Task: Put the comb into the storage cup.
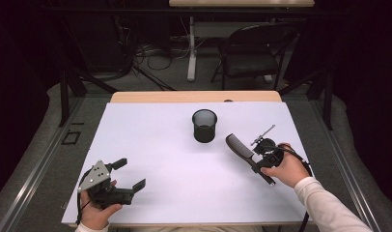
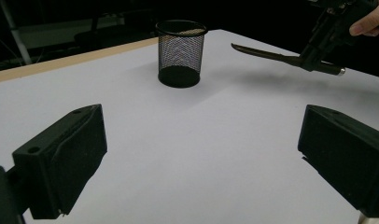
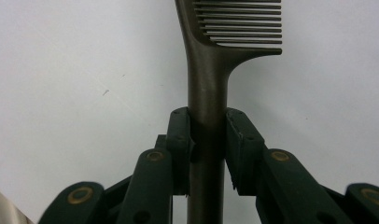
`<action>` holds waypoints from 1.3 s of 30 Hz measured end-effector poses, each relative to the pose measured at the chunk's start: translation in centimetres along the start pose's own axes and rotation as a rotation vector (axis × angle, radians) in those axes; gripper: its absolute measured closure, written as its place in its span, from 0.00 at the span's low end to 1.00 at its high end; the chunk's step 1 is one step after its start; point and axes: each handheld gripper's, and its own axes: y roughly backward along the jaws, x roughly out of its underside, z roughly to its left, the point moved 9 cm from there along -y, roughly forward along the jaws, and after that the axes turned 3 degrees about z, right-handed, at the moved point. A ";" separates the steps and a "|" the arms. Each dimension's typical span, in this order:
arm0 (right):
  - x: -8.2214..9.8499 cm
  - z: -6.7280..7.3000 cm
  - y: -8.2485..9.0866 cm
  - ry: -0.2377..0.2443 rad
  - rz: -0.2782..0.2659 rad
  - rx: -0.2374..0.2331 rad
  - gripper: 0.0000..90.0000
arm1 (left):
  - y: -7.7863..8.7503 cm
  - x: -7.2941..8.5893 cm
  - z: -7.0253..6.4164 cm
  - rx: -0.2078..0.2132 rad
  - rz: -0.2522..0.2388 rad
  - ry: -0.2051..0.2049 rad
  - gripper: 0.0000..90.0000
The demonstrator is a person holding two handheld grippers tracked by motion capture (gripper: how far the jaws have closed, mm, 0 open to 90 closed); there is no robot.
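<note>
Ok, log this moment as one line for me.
right gripper: shut on comb handle, lifted off table | left gripper: open, nothing between its jaws | mesh cup: upright, mid-table

a white surface point(image 1: 150, 145) with a pale wood far edge stands on grey carpet floor point(image 1: 35, 159). beyond it, a black folding chair point(image 1: 252, 50), a white desk leg point(image 1: 191, 48) and loose cables point(image 1: 150, 53) sit in a dim, dark-curtained room.
</note>
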 end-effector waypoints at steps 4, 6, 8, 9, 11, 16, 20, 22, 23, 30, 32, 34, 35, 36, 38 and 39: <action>-0.3 0.2 0.7 0.000 -0.025 0.012 0.81 | 0.0 0.0 0.0 -0.002 0.003 -0.001 0.01; -0.4 0.3 1.1 0.003 -0.035 0.016 0.81 | 0.0 0.0 0.0 0.000 0.000 0.001 0.01; -0.6 0.5 1.4 0.010 -0.042 0.023 0.81 | 0.0 0.0 0.0 0.000 -0.001 0.000 0.01; -0.7 0.6 1.4 0.010 -0.055 0.022 0.81 | 0.0 0.0 0.0 0.000 -0.001 0.000 0.01; -0.9 0.7 1.6 0.016 -0.075 0.023 0.81 | 0.0 0.0 0.0 -0.002 0.001 0.000 0.01; -1.4 1.1 2.0 0.024 -0.108 0.030 0.81 | 0.0 0.0 0.0 -0.002 0.002 0.000 0.01; -1.5 1.3 2.5 0.038 -0.110 0.035 0.81 | 0.0 0.0 0.0 0.001 -0.001 0.000 0.01; -1.7 1.5 2.6 0.036 -0.129 0.037 0.81 | 0.0 0.0 0.0 0.000 -0.001 0.001 0.01; -1.8 1.5 2.7 0.043 -0.129 0.037 0.81 | -0.1 0.0 0.0 0.000 -0.001 0.001 0.01; -2.5 2.1 3.3 0.058 -0.184 0.051 0.81 | -0.1 0.0 0.0 -0.001 -0.002 0.001 0.01; -2.6 2.2 3.6 0.069 -0.192 0.059 0.81 | 0.0 0.0 0.1 -0.003 0.000 0.001 0.01; -2.8 2.5 3.8 0.072 -0.219 0.060 0.81 | -0.1 0.0 0.1 -0.003 0.000 0.001 0.01; -2.9 2.6 3.9 0.075 -0.223 0.061 0.81 | -0.1 0.0 0.1 -0.003 0.000 0.000 0.01; -3.0 2.8 4.0 0.080 -0.230 0.063 0.81 | -0.1 0.0 0.1 -0.003 0.000 0.001 0.01; -3.2 3.1 4.1 0.087 -0.250 0.062 0.81 | -0.1 0.0 0.1 -0.003 0.000 0.000 0.01; -3.2 3.3 4.2 0.088 -0.253 0.061 0.81 | -0.1 0.0 0.1 -0.002 -0.002 0.000 0.01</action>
